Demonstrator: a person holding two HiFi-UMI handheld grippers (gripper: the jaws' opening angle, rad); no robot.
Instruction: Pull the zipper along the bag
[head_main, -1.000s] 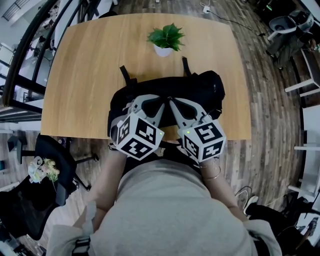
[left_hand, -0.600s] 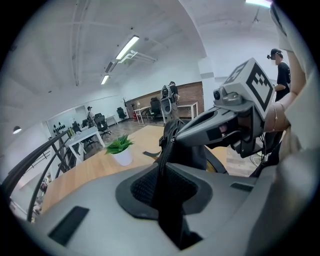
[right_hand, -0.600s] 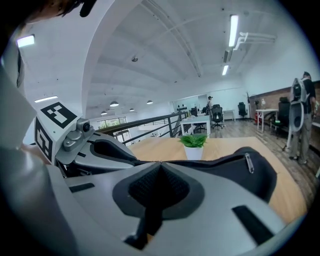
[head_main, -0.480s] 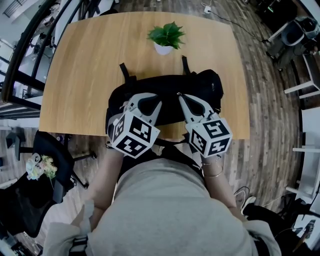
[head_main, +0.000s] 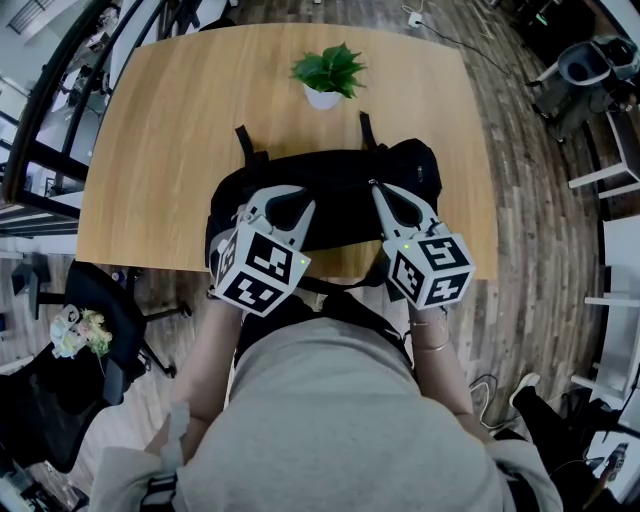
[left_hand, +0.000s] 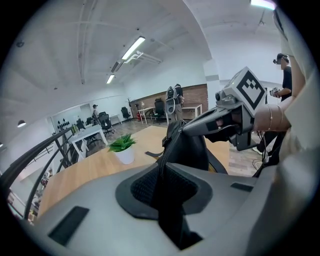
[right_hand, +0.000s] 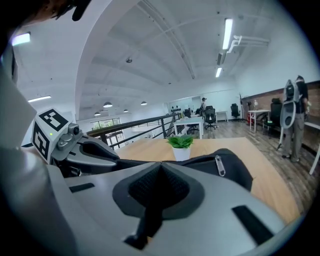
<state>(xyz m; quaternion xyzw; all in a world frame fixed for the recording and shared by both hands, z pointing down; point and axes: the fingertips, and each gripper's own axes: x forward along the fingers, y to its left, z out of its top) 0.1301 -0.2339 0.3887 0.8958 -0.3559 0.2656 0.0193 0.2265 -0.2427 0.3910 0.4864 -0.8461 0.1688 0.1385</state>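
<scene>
The bag (head_main: 340, 185) lies at the near edge of the counter (head_main: 180, 120), about its middle; its two straps reach toward the far edge, where a potted plant (head_main: 325, 78) stands well apart.

The left gripper (head_main: 268, 192) has its fingers (left_hand: 125, 200) nearly closed on a fold of the black fabric at the left part of the bag's top; the fold fills the gap between them. The right gripper (head_main: 379, 186) has its fingers (right_hand: 200, 210) closed tight together at the bag's top line, further right; what they pinch is too thin for me to see; I judge it to be the slider's tab, but I cannot confirm it.

What I fear most is a slip on the right side; a thin tab in a flat pinch can come out if I pull at an angle to the zipper line. The second risk is the left hold; if the fabric slides out, the whole bag would follow the pull toward the right edge, or off the near edge, since it sits so close to it. Loose fabric may also bunch before the slider and jam it.

The bag's long axis runs along the near edge, from left to right; its fuller, rounded end points to the right edge; the zipper line follows this same axis on top.
</scene>
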